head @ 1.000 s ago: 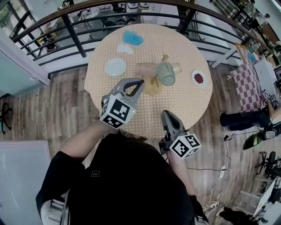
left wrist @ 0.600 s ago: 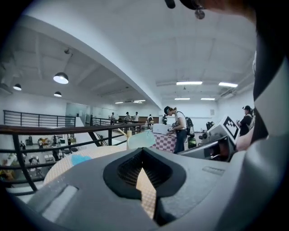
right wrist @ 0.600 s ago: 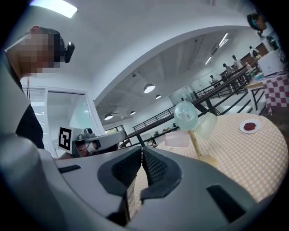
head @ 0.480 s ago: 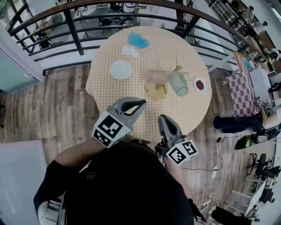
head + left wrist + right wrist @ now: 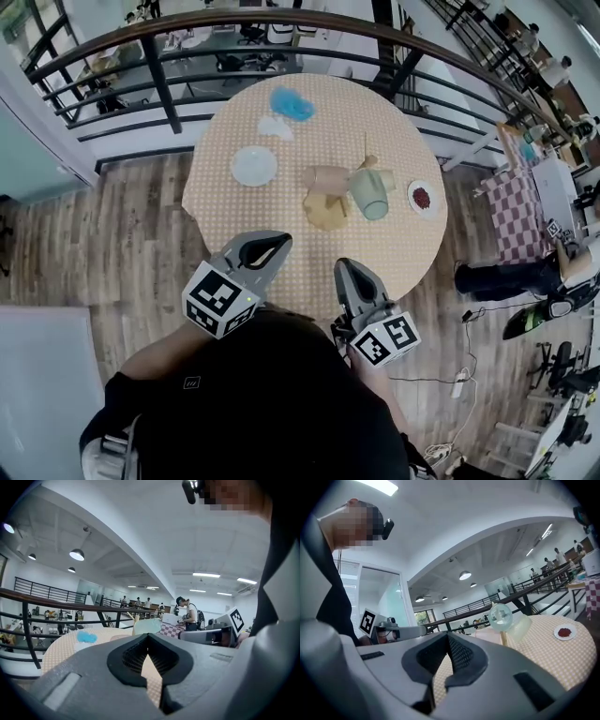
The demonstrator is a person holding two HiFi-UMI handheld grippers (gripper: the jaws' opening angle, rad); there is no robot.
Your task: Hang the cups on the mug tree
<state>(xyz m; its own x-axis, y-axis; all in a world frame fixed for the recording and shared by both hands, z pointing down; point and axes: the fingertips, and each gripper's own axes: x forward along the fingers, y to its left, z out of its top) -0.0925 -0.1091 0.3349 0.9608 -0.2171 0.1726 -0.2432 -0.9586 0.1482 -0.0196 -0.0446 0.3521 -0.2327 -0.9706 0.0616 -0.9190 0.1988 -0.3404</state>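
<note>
Head view is showing the left gripper (image 5: 270, 249) and right gripper (image 5: 347, 274) drawing back from the surface (image 5: 281, 216), jaws pressed together and empty, while well ahead of them the mug tree (image 5: 368, 163) is carrying a pale green cup (image 5: 373, 195) and a pinkish cup (image 5: 323, 178), suggesting the hanging is finishing.

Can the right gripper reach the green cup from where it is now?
Likely yes: only bare tablecloth lies between the shut, empty right gripper and the green cup, though its jaws must open first.
</note>
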